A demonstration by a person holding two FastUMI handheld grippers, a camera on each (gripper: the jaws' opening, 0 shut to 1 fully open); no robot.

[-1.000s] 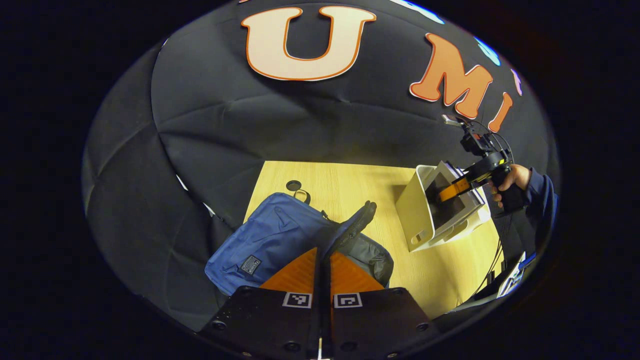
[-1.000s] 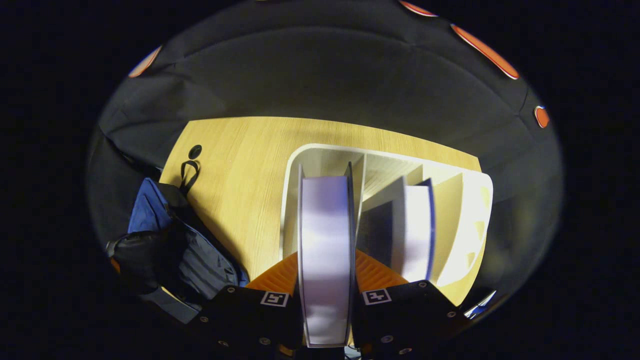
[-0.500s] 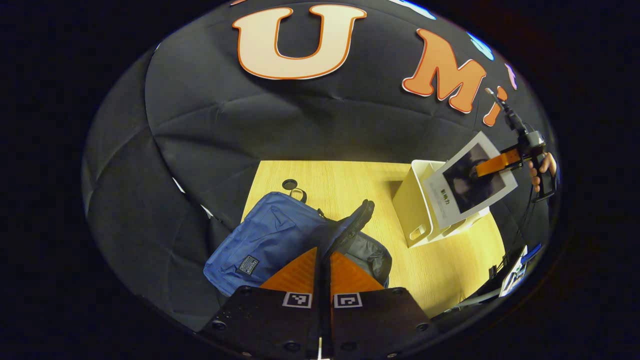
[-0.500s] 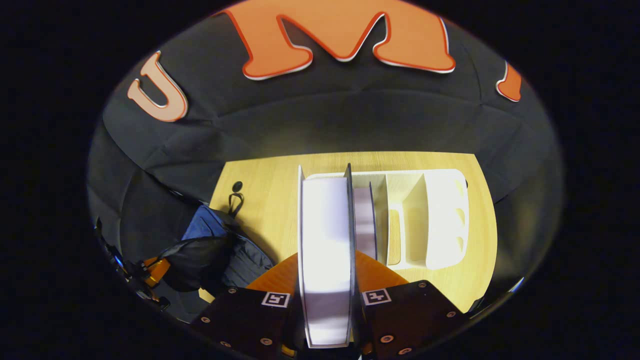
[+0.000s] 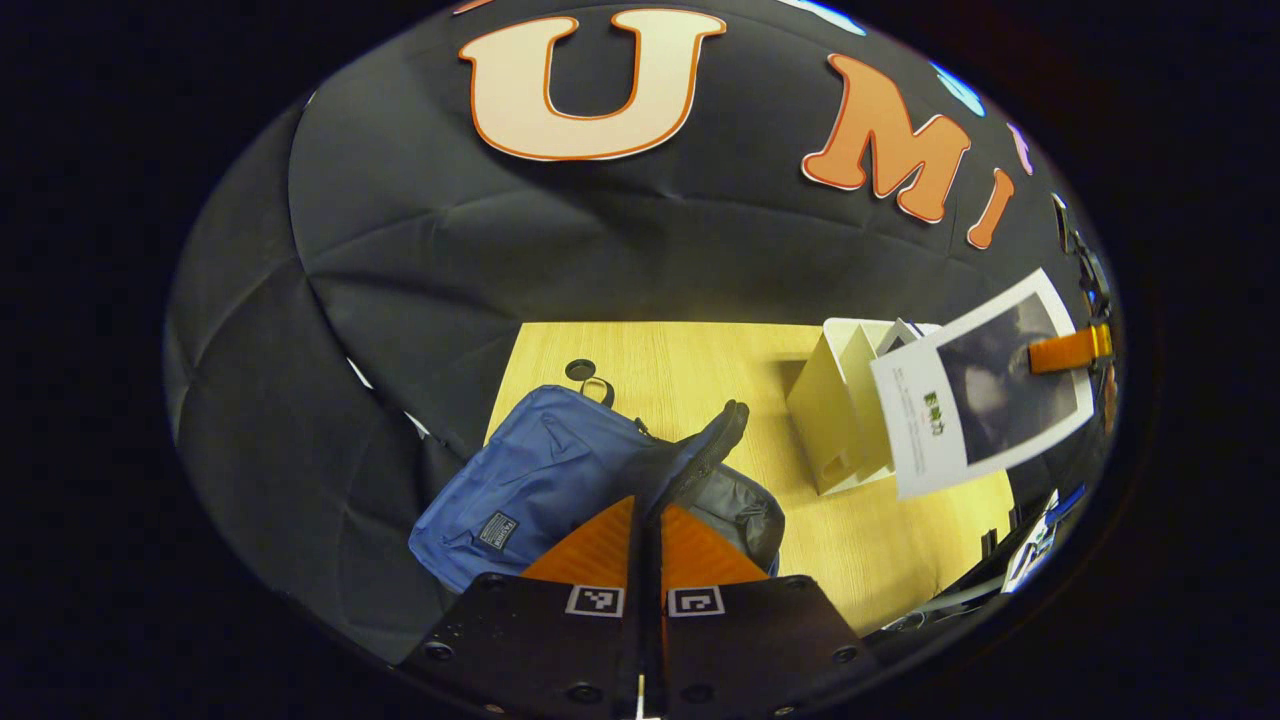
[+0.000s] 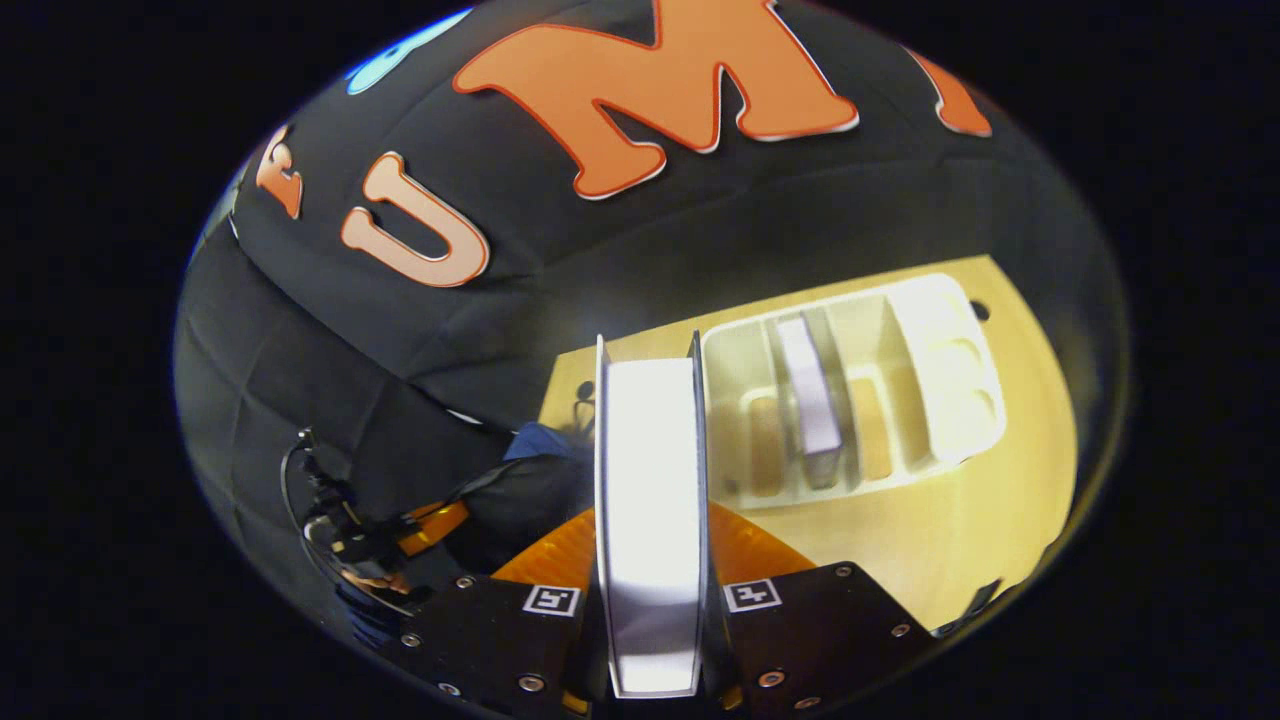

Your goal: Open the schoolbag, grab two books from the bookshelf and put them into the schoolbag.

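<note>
The blue schoolbag (image 5: 540,475) lies on the wooden table (image 5: 700,360) with its mouth open. My left gripper (image 5: 646,506) is shut on the bag's dark flap (image 5: 705,455) and holds it up. A white-covered book (image 5: 985,385) with a dark picture hangs in the air above the white bookshelf (image 5: 835,405), pinched by my right gripper (image 5: 1068,350). In the right gripper view the same book (image 6: 650,480) stands edge-on between the fingers of the right gripper (image 6: 650,512). A second book (image 6: 810,400) stands in a middle slot of the bookshelf (image 6: 940,380). The schoolbag (image 6: 530,470) shows partly behind the held book.
A round cable hole (image 5: 579,369) sits in the table behind the bag. The left gripper (image 6: 400,530) and the hand holding it are at the lower left of the right gripper view. Bare tabletop (image 6: 930,540) lies in front of the bookshelf.
My right gripper has pulled the book up and fully out of the bookshelf, and its view has tilted. My left gripper has kept the bag's flap raised, hardly moving.
</note>
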